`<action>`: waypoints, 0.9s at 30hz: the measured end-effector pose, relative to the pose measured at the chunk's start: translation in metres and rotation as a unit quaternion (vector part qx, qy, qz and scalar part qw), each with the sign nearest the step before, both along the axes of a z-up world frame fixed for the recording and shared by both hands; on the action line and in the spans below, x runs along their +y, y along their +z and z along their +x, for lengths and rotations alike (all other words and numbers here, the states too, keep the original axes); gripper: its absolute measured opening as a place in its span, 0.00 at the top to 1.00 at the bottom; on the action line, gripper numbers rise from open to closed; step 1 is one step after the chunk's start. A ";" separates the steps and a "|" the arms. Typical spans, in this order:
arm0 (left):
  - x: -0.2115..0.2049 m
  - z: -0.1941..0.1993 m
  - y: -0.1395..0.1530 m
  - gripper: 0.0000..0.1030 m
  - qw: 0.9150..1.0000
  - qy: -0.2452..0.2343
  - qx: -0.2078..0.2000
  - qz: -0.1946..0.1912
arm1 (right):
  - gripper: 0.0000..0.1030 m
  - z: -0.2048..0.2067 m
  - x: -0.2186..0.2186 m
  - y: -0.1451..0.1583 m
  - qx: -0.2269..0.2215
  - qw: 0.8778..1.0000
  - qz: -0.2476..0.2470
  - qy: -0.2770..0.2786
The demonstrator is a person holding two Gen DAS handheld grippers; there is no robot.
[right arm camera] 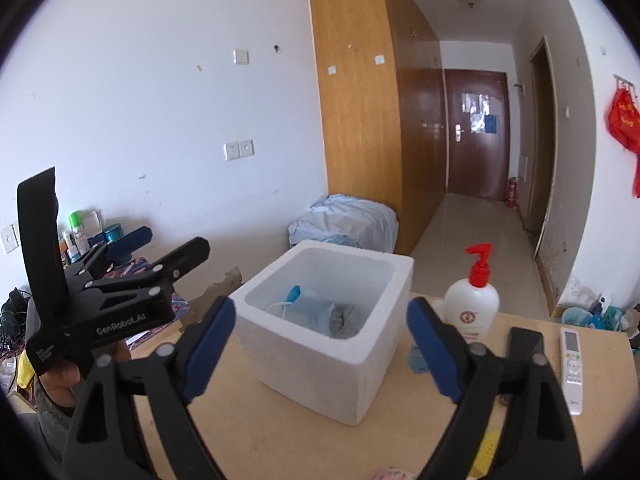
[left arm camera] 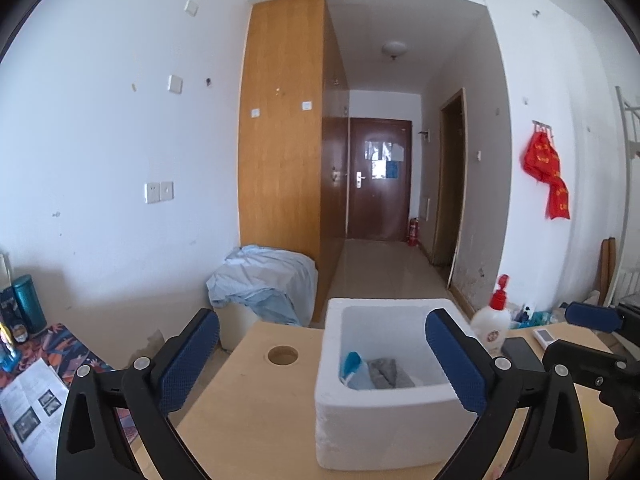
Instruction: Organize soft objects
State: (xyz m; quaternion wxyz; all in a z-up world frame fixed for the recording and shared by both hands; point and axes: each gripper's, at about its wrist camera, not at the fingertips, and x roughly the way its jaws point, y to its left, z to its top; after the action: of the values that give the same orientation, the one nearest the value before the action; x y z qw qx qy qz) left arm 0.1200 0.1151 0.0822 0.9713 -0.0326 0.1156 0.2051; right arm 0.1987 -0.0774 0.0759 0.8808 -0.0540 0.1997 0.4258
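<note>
White square foam box (right arm camera: 328, 344): stands on a light wooden tabletop (right arm camera: 256, 432), open at the top.

Contents: a light blue soft cloth with a white cord and a bright blue end (right arm camera: 308, 310), lying at 9 o'clock on the box floor; a grey folded cloth (right arm camera: 344, 322) touching it at 3 o'clock.

Left gripper (left arm camera: 322, 364): black frame, blue pads; jaws spread wide, nothing between them; held short of the box at its 6 o'clock.

Right gripper (right arm camera: 322, 350): same make; jaws spread wide and empty, near the box.

White pump bottle with a red top (right arm camera: 474, 300): upright, at 3 o'clock of the box.

Black flat phone (right arm camera: 525, 342) and white remote control (right arm camera: 571, 364): further toward 3 o'clock, lying side by side.

Round hole in the tabletop (left arm camera: 283, 355): at 9 o'clock of the box.
</note>
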 end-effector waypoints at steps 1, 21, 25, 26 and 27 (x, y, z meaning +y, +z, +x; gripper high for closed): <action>-0.005 -0.003 0.001 0.00 1.000 -0.003 -0.001 0.005 | 0.09 -0.005 -0.005 0.001 -0.005 1.000 0.004 -0.004; -0.055 -0.063 0.000 0.00 0.998 -0.055 -0.018 -0.007 | 0.05 -0.060 -0.059 -0.008 -0.022 0.999 0.037 -0.026; -0.065 -0.070 -0.003 0.00 0.997 -0.071 -0.012 -0.014 | 0.05 -0.067 -0.069 -0.012 -0.018 0.999 0.033 -0.035; -0.068 -0.072 -0.004 0.00 0.997 -0.074 -0.010 -0.016 | 0.05 -0.069 -0.071 -0.013 -0.018 0.999 0.031 -0.038; -0.070 -0.075 -0.004 0.00 0.997 -0.076 -0.010 -0.017 | 0.05 -0.071 -0.073 -0.013 -0.018 0.999 0.030 -0.040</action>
State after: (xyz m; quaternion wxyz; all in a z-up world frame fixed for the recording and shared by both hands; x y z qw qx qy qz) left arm 0.0454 0.0454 0.0778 0.9845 -0.0427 0.1118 0.1282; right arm 0.1275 -0.1503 0.0624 0.9020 -0.0269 0.1725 0.3950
